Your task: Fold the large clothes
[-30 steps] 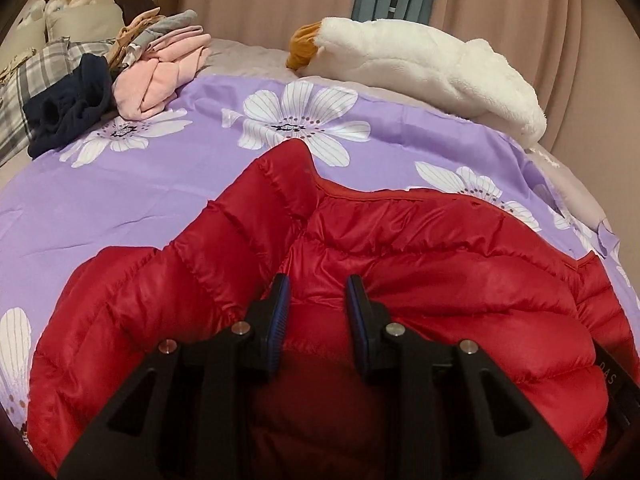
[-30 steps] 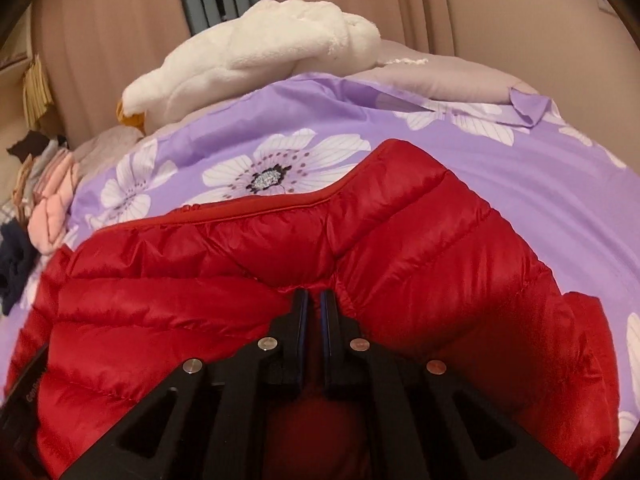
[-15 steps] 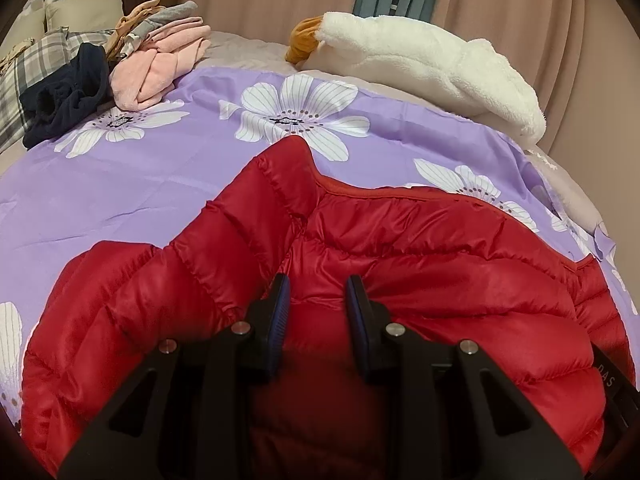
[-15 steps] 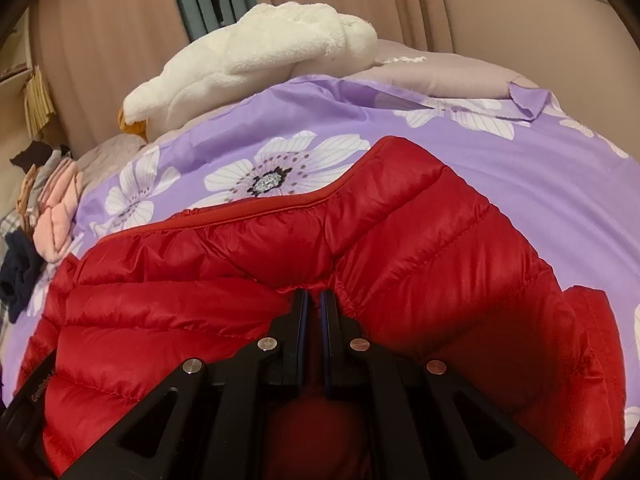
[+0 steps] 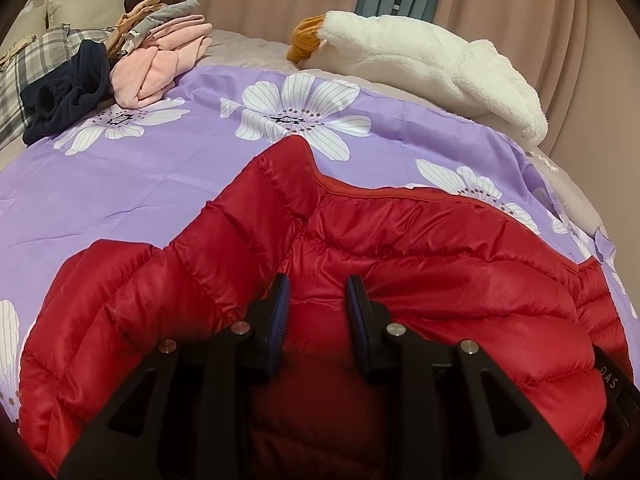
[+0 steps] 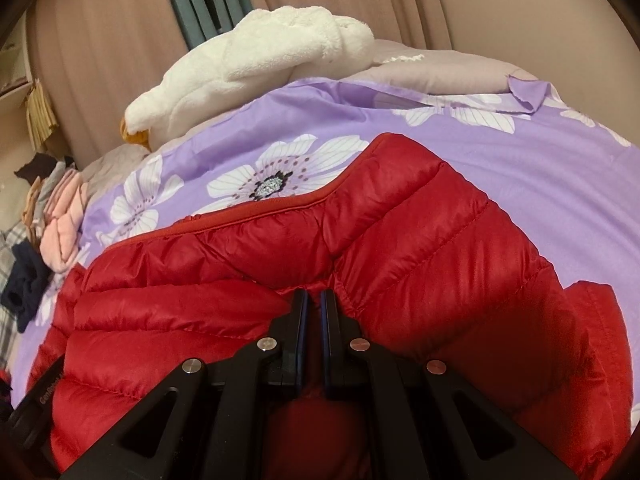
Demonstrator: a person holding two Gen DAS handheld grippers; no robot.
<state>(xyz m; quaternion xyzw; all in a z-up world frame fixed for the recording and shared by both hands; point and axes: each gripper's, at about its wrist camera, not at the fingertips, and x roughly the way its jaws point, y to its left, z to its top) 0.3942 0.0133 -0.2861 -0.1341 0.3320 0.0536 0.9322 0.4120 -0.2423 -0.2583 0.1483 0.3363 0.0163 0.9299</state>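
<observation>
Red quilted jacket [image 5: 420,264] spread across purple floral bedsheet [image 5: 132,184], both grippers pinching its near edge. L gripper [image 5: 316,292] clamped on thick bunch of padding, fingers part-spread around it; R gripper [image 6: 313,304] pressed nearly together w/ thin red fold between pads. Sleeves angled outward either side. Beyond jacket: white plush goose [image 5: 432,60] near curtains, pile of pink, grey & navy clothes [image 5: 152,68] at far left.

The left gripper [image 5: 318,296] angled downward, its black fingers [image 5: 276,316] set a moderate gap apart; the right gripper [image 6: 313,308] tilted likewise, fingers nearly meeting.
</observation>
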